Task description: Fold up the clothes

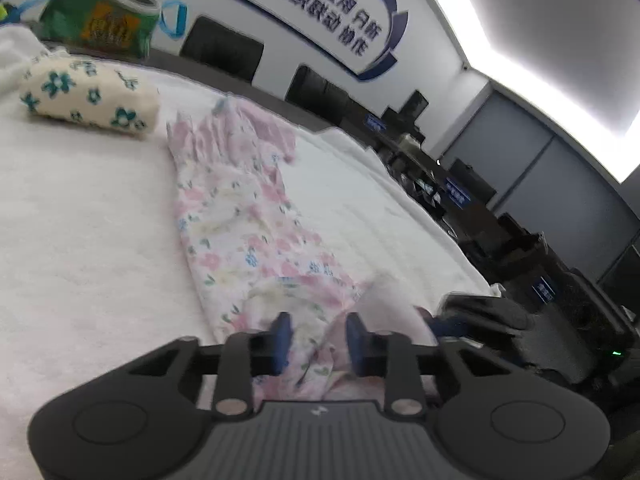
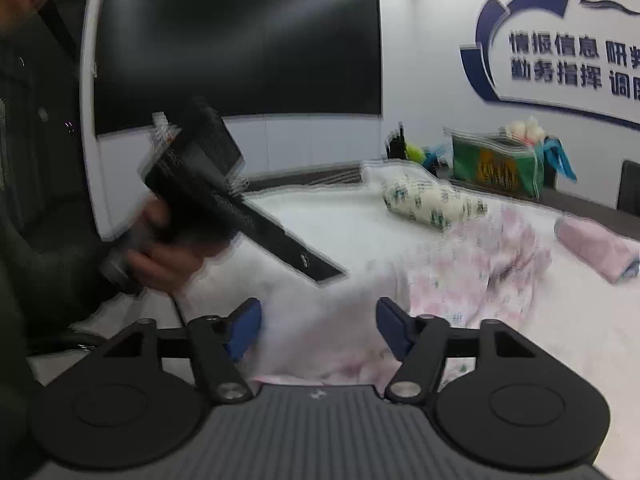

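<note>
left gripper (image 1: 318,338) stood narrowly apart with the pink floral cotton garment (image 1: 240,224) between its blue pads (image 1: 282,340); contact unclear. right gripper (image 2: 318,330) gaped wider over blurred cloth at the white padded table (image 1: 80,220) edge.

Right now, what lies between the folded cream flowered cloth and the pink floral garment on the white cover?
Nothing: in the left wrist view a bare strip of white cover separates the folded cloth from the pink garment. The right wrist view is too blurred to add anything.
</note>
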The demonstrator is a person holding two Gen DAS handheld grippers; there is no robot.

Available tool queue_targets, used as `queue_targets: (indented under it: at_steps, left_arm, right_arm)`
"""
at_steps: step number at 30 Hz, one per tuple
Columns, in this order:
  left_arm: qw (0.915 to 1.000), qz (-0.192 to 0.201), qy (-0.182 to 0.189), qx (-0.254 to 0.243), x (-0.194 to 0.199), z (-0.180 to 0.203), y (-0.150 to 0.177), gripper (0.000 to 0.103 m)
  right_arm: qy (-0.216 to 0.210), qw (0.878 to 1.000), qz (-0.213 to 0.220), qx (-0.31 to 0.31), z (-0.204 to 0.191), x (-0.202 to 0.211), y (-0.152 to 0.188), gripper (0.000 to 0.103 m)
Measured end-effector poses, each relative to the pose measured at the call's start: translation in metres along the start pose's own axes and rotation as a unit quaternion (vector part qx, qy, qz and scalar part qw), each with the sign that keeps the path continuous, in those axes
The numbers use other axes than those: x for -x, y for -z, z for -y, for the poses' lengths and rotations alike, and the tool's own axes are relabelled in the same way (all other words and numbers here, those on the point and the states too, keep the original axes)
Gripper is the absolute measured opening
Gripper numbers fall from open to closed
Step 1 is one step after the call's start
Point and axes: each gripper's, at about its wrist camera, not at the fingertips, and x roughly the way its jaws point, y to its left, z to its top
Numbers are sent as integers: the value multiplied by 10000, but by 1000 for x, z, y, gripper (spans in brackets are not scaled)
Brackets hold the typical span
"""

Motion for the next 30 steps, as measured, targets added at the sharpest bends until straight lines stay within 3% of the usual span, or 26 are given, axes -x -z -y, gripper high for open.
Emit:
queue_targets:
  at_steps: [1, 2, 5, 7, 8, 11, 14, 15, 16, 18, 21, 25, 30]
  left_arm:
    - [9999, -17, -142, 89, -2, -3, -1, 29]
    - [9995, -25, -277, 173, -4, -6, -1, 34]
    - [9995, 37, -68, 293, 3, -15, 0, 47]
    - [9997, 179, 109, 157, 11, -12, 5, 70]
    - [9995, 250, 211, 41, 14, -9, 7, 76]
    - [9981, 284, 331, -430, 16, 7, 16, 80]
    - [9959, 269, 181, -848, 12, 20, 23, 78]
    - [9950, 240, 83, -969, 9, 24, 25, 70]
    - [9947, 152, -33, -1016, 5, 25, 25, 49]
    - [9948, -41, -217, -995, -4, 26, 25, 30]
    - [9968, 10, -245, -755, -7, 18, 25, 27]
    - [9978, 32, -214, -624, -3, 13, 28, 25]
    - [9986, 44, -145, -499, 0, 8, 30, 25]
  right_arm:
    - [104, 9997, -136, -186, 6, -10, -1, 4]
    - [207, 9991, -206, -303, 10, -16, -2, 4]
    - [511, 9964, -350, -585, 22, -28, -4, 4]
    - [569, 9949, -547, -629, 23, -35, -5, 4]
    - [614, 9939, -649, -654, 22, -39, -5, 4]
    - [699, 9920, -741, -743, 24, -42, -6, 7]
    - [876, 9924, -403, -766, 29, -21, -14, 22]
    - [986, 9916, -287, -789, 31, -10, -16, 32]
    - [1112, 9903, -173, -818, 34, 0, -17, 37]
    - [1377, 9868, -17, -857, 39, 18, -20, 37]
    - [1567, 9835, 237, -878, 41, 46, -16, 44]
    - [1308, 9869, 481, -809, 36, 73, 1, 62]
    - [952, 9936, 101, -606, 21, 63, 17, 70]
